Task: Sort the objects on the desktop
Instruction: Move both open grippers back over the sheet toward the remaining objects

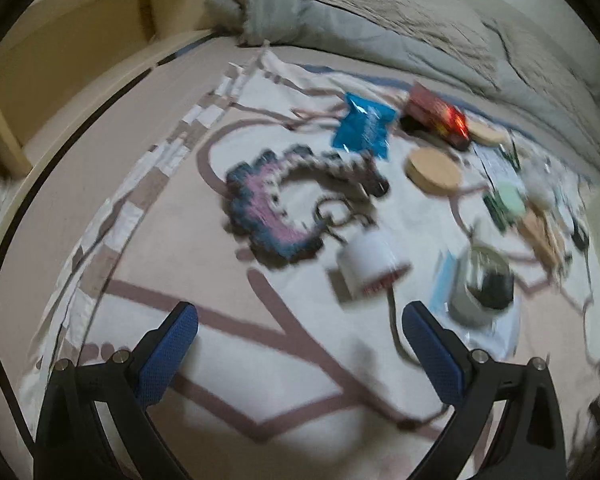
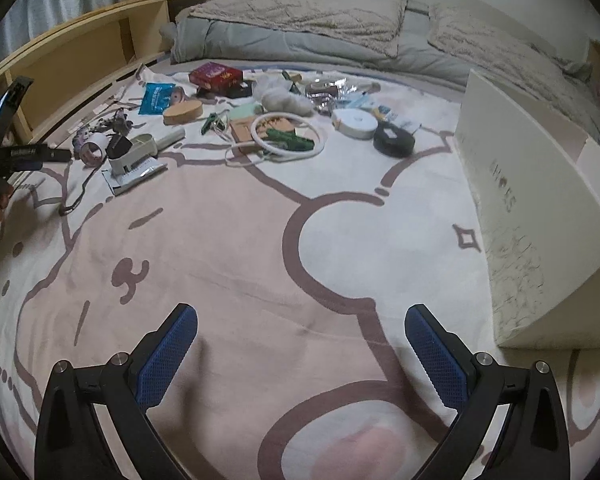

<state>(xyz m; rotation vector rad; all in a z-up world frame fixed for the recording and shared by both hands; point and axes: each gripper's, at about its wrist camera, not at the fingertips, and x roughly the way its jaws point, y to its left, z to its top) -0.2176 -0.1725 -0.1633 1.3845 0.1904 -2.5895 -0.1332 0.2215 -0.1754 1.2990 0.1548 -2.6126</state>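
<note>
Small objects lie scattered on a pink and white blanket. In the blurred left wrist view I see a pink and blue scrunchie, a white roll, a blue packet, a red box, a round wooden lid and a tin. My left gripper is open above the blanket, just short of the white roll, holding nothing. In the right wrist view the pile includes a white hoop, a white tape roll and a black roll. My right gripper is open over bare blanket, well short of the pile.
An open white cardboard box stands on the right of the blanket. Grey bedding and pillows lie at the back. A wooden shelf headboard runs along the left. The other handheld gripper shows at the left edge of the right wrist view.
</note>
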